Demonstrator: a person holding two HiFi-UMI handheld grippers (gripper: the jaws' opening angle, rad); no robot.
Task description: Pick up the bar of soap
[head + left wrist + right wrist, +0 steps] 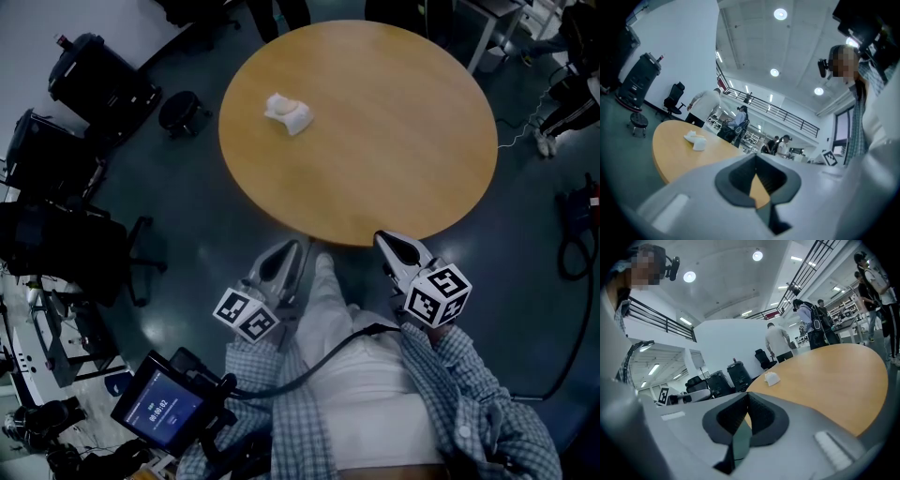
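The round wooden table (375, 159) is taking up the middle of the room, with dark floor (525, 309) running all around its rim. Two black cases (98, 80) and a small stool (183, 112) are standing off the table's left side, and an office chair (66, 244) is sitting nearer the person on that same side. Cables (572, 234) are trailing over the floor off the table's right side.

The person is holding both tools low, just short of the table's near edge. The left gripper (289, 251) is pointing at the table with its jaws closed pad to pad. The right gripper (386, 242) is doing the same, with its jaws drawn together at the tip and clamping only each other.

The bar of soap (289, 112) is lying on the table's far left part, inside the rim and well apart from both grippers. It is looking like a lumpy white bundle. Its long axis is slanting from the table's far left toward its centre; I cannot tell one end from the other.
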